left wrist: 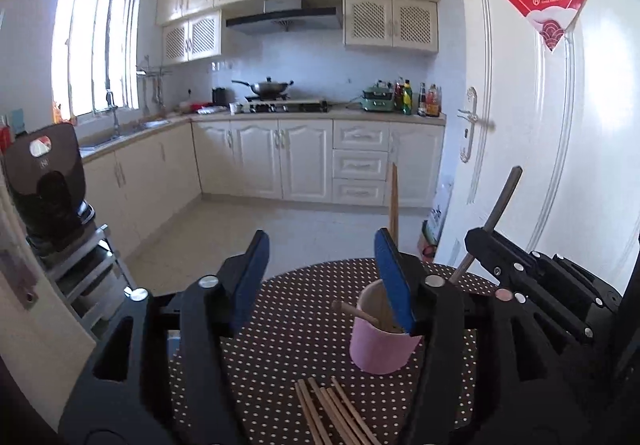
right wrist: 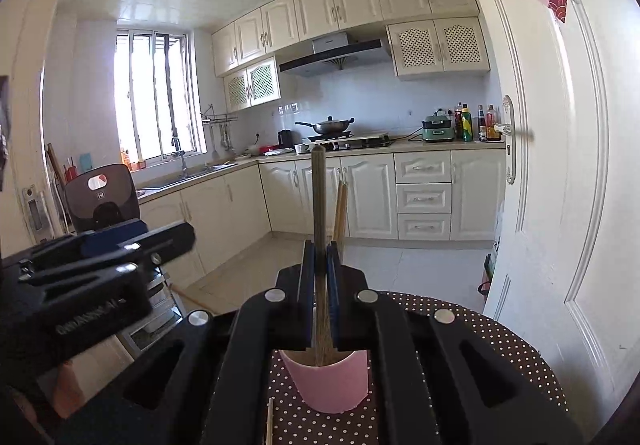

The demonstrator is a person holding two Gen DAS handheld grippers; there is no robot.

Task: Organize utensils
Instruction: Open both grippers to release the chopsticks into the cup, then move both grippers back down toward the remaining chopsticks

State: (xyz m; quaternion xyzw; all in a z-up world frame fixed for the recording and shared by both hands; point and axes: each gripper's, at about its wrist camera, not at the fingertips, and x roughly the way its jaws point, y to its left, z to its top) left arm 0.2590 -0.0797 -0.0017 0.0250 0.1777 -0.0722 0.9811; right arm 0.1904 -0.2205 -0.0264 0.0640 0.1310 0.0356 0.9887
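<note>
A pink cup (left wrist: 381,345) stands on the round polka-dot table (left wrist: 296,333). A light wooden chopstick (left wrist: 393,201) and a short wooden stick (left wrist: 354,311) stand in it. My left gripper (left wrist: 322,277) is open, its right finger over the cup's rim. Several loose chopsticks (left wrist: 336,415) lie in front of the cup. My right gripper (right wrist: 319,269) is shut on a dark wooden utensil handle (right wrist: 319,205), held upright with its lower end inside the pink cup (right wrist: 328,381). It shows in the left wrist view (left wrist: 486,231) at the right.
The table's far edge (right wrist: 460,305) faces the kitchen floor. A white door (right wrist: 552,165) is close on the right. A dark chair (left wrist: 48,181) and a metal rack (left wrist: 84,265) stand to the left.
</note>
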